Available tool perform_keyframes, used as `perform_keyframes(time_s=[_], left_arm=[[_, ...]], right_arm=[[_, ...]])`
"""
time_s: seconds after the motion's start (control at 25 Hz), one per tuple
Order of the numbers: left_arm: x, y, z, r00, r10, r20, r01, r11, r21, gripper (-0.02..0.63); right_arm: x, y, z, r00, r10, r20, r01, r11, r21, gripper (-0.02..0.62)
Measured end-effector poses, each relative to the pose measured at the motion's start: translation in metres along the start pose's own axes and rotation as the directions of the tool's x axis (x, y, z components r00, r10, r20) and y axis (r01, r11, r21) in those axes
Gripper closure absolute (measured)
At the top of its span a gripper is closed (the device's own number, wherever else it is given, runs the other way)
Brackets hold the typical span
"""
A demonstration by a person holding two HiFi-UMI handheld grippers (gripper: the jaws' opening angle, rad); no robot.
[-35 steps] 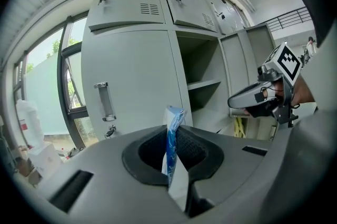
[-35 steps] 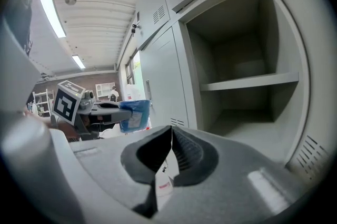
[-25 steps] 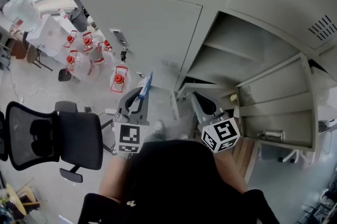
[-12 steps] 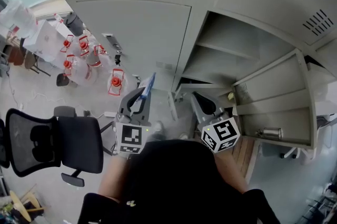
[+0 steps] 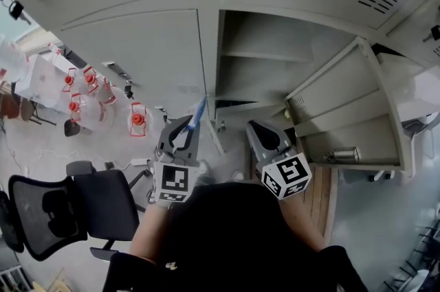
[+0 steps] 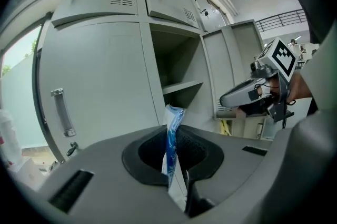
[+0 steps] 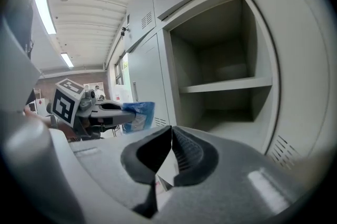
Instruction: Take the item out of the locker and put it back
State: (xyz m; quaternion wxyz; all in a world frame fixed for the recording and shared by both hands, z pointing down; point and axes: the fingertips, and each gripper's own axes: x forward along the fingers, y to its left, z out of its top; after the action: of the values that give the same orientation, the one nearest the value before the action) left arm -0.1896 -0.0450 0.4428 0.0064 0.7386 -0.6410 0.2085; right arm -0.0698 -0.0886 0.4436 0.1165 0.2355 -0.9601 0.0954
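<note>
My left gripper (image 5: 188, 127) (image 6: 172, 165) is shut on a flat blue and white packet (image 6: 171, 138) (image 5: 197, 112) (image 7: 138, 115) that stands edge-on between its jaws. It hangs in front of the closed grey locker door (image 6: 100, 86), just left of the open locker compartment (image 5: 261, 71) (image 7: 226, 75). My right gripper (image 5: 265, 136) (image 7: 171, 157) is shut with nothing in it, held low before the open compartment, whose shelf (image 7: 226, 84) is bare. The locker's door (image 5: 350, 112) stands swung open to the right.
A black office chair (image 5: 62, 205) stands at the lower left. Several clear jugs with red caps (image 5: 103, 95) sit on the floor by the lockers. Keys hang from the upper locker doors (image 5: 14, 9). A metal handle (image 6: 59, 110) is on the closed door.
The head view has swung left and up, so the open compartment now sits nearer the middle. Both grippers hold the same pose and the packet stays gripped.
</note>
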Motion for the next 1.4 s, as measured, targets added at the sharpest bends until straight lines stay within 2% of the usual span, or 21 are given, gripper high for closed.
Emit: perform_keyframes(time_s=[0.4, 0.8, 1.12, 1.4], left_arm=[[0.037, -0.047, 0.032, 0.986, -0.156, 0.055, 0.151, 0.984, 0.091, 0.561], [0.068, -0.081, 0.065, 0.965, -0.238, 0.106, 0.216, 0.959, 0.186, 0.561], [0.088, -0.091, 0.094, 0.959, -0.253, 0.130, 0.214, 0.943, 0.254, 0.561], [0.099, -0.095, 0.125, 0.965, -0.215, 0.148, 0.157, 0.930, 0.332, 0.560]], right_arm=[[-0.045, -0.032, -0.011, 0.987, -0.159, -0.002, 0.159, 0.986, 0.044, 0.597], [-0.084, -0.048, -0.022, 0.960, -0.279, -0.009, 0.279, 0.957, 0.077, 0.597], [-0.109, -0.055, -0.029, 0.935, -0.354, -0.017, 0.354, 0.930, 0.099, 0.597], [-0.126, -0.062, -0.031, 0.918, -0.396, -0.010, 0.395, 0.912, 0.113, 0.597]])
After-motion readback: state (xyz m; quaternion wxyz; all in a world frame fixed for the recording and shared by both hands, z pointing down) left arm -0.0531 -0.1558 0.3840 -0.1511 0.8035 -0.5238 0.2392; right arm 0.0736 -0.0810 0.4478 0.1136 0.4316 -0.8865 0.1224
